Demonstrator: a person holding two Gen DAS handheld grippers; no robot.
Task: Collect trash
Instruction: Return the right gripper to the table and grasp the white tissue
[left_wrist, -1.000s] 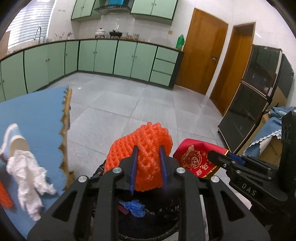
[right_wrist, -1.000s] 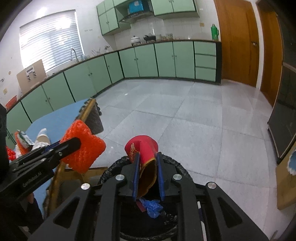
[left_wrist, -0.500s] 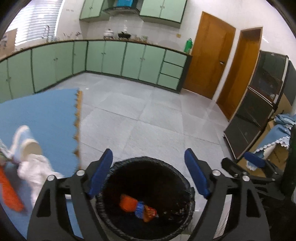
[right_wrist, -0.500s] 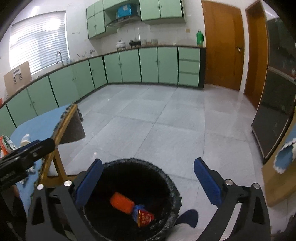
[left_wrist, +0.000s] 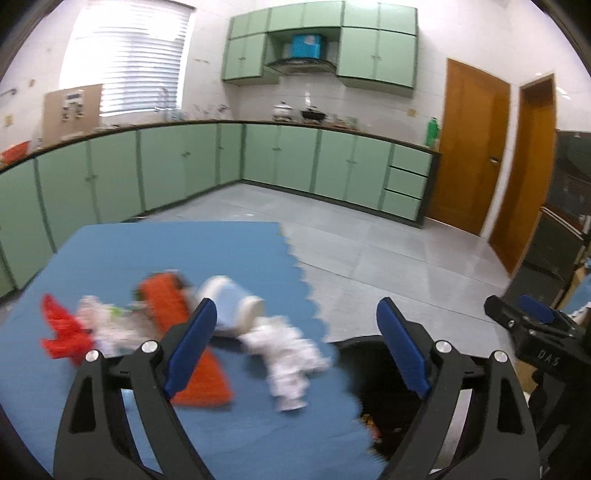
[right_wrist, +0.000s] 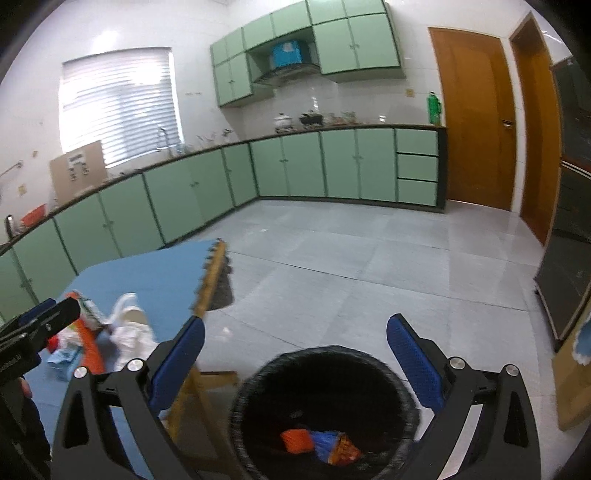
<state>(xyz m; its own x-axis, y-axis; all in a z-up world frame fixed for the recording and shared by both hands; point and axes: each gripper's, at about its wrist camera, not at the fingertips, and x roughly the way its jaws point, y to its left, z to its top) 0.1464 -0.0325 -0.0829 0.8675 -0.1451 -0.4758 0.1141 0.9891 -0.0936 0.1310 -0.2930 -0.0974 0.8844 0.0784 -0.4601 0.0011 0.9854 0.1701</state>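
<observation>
My left gripper (left_wrist: 295, 314) hangs over the blue table mat (left_wrist: 147, 251), its jaws still opening with nothing between them. Beyond its fingers lie a crumpled white tissue (left_wrist: 288, 354), a tipped white paper cup (left_wrist: 232, 306), an orange packet (left_wrist: 207, 380) and a red net (left_wrist: 62, 332), all blurred. My right gripper (right_wrist: 295, 325) is open and empty above the black bin (right_wrist: 255, 384). In the bin lie an orange foam net (right_wrist: 295, 439), a blue wrapper (right_wrist: 325, 441) and a red packet (right_wrist: 345, 450). The bin's edge (left_wrist: 354, 365) also shows beside the table.
The bin stands on the grey tiled floor (right_wrist: 369, 266) right by the table's wooden edge (right_wrist: 210, 280). Green cabinets (right_wrist: 295, 166) line the far walls, with wooden doors (right_wrist: 476, 122) at the right. A dark glass cabinet (right_wrist: 565, 280) and a cardboard box (right_wrist: 572, 384) stand at the right.
Both grippers opened; the orange foam net and red packet dropped into the bin. The left gripper swung up and left over the table. The right gripper rose above the bin.
</observation>
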